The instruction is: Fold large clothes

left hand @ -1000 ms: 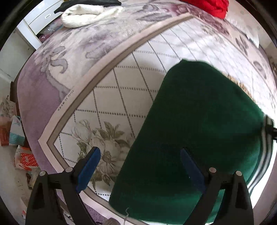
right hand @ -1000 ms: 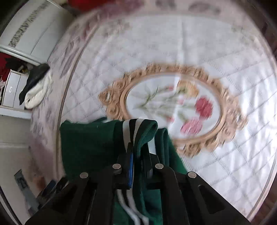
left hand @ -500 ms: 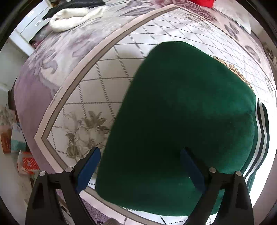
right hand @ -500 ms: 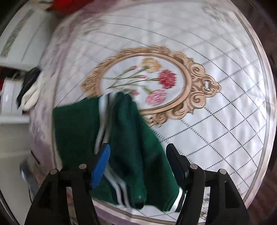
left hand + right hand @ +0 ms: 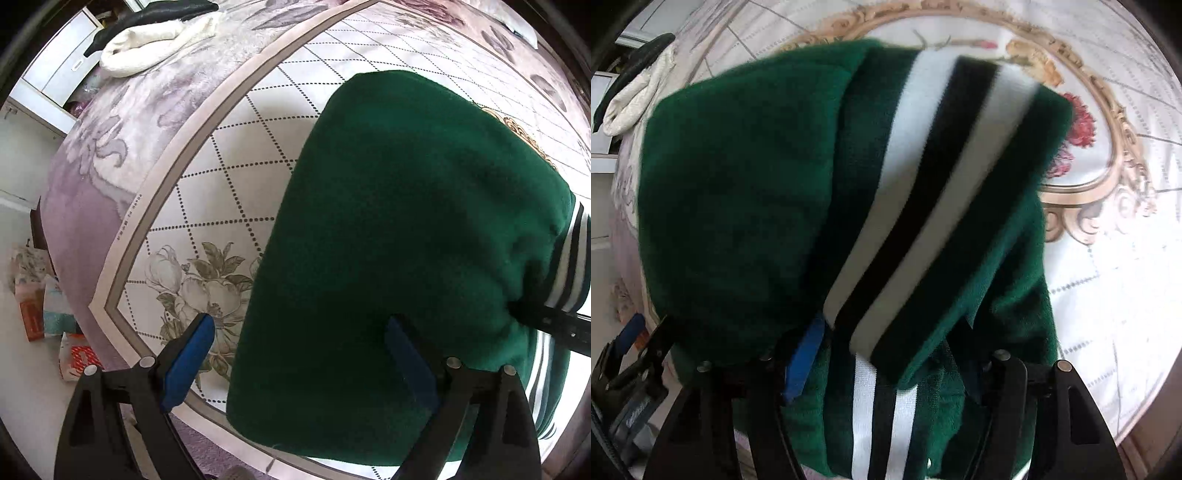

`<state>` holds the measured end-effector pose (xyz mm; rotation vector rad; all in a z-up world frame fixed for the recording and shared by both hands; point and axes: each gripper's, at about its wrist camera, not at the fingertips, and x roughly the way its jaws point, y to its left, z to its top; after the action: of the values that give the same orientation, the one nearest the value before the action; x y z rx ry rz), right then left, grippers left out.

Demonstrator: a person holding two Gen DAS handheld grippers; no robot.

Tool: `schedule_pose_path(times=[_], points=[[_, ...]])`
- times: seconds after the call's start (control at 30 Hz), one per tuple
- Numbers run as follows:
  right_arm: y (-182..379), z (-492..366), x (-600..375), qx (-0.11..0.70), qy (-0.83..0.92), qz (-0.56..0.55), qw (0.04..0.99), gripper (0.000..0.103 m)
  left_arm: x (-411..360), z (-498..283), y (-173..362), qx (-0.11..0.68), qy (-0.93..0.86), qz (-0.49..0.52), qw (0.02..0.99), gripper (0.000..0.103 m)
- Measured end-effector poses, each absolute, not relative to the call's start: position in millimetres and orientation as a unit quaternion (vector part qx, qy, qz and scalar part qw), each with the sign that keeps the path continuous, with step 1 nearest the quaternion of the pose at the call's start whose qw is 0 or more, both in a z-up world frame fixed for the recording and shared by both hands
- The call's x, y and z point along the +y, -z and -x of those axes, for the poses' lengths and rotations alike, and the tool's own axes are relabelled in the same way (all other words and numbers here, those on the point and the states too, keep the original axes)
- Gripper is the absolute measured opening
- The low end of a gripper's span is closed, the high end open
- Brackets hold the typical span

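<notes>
Green sweater (image 5: 399, 236) with white and black stripes (image 5: 934, 192) lies folded on a quilted bedspread (image 5: 236, 177), directly below both hand-held grippers. The spread carries a dotted diamond grid, a grey flower print and a gilt oval frame (image 5: 1108, 173) around red flowers; a mauve floral border (image 5: 110, 147) runs beyond the left gripper. A cream garment (image 5: 155, 44) rests at the far corner, next to white cabinets, with bags on the floor off the bed's left side.

The left gripper (image 5: 295, 354) stands open, one blue pad over the flower print, the other over the green knit, gripping nothing. The right gripper (image 5: 886, 354) also stands wide, its jaws having just been opening; a second ago they were pinched on the striped band, which now lies loose between them. That camera has since dropped much closer to the cloth.

The sweater's near edge sits just inside the bedspread's grey trim. Open quilt stretches ahead of the right gripper and to its right.
</notes>
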<state>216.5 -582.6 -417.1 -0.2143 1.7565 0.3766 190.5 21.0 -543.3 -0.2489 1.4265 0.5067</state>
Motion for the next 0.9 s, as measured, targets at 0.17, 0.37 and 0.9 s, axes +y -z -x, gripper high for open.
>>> schedule_pose_path(times=[0.17,0.37,0.9], points=[[387.1,-208.2,-610.7,0.742,-0.175,0.062,0.644,0.03,17.2,-191.3,540.8,0.642,-0.226,0.113,0.724,0.095],[372.0,-201.1,-647.2,0.731,-0.147,-0.01,0.667,0.003,14.4,-191.5,542.5,0.645,-0.223,0.112,0.722,0.095],[364.3,-241.6,-737.8,0.736,-0.164,-0.089,0.65,0.095,55.8,-214.9,536.0,0.608,-0.19,0.193,0.747,0.095]])
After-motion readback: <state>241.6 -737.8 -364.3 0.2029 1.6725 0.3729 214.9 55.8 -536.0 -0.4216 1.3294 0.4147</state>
